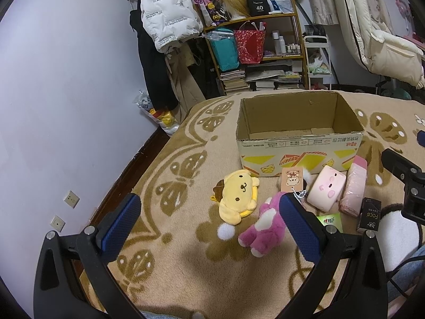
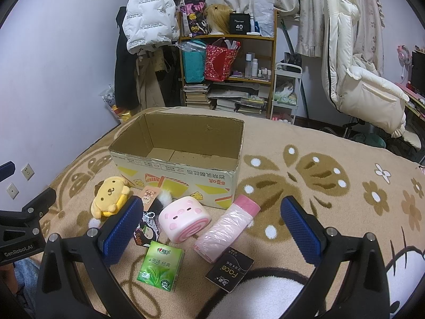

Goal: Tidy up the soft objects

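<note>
Cluttered bedroom here: a bed covered in a tan blanket (image 2: 305, 143) with brown butterfly and flower patterns, a packed shelf (image 2: 228, 71) of books and bags against the far wall, and a white puffer jacket (image 2: 148, 18) hanging to its left. An open cardboard box (image 2: 183, 178) sits on the blanket, and nothing shows inside it. All the soft stuff is lined up on the blanket in front of the box. From left to right there's a yellow dog plush (image 1: 239, 195), a pink plush bear (image 1: 261, 228) lying in front of it, a small toy with a card tag (image 1: 292, 180), a pink pig squishy (image 2: 184, 218), and a pink roll in plastic wrap (image 2: 225, 228) lying at an angle near the box's corner. Closer to the camera are a green tissue pack (image 2: 160, 269) and a black tissue pack (image 2: 229, 271) marked "Face". The left gripper (image 1: 209, 228) hangs just above the blanket with its blue pads spread wide apart and nothing between them; the pink bear is right by its right-hand finger. The right gripper (image 2: 212, 231) is also wide open and holding nothing, above the pig squishy, the roll and the tissue packs.
</note>
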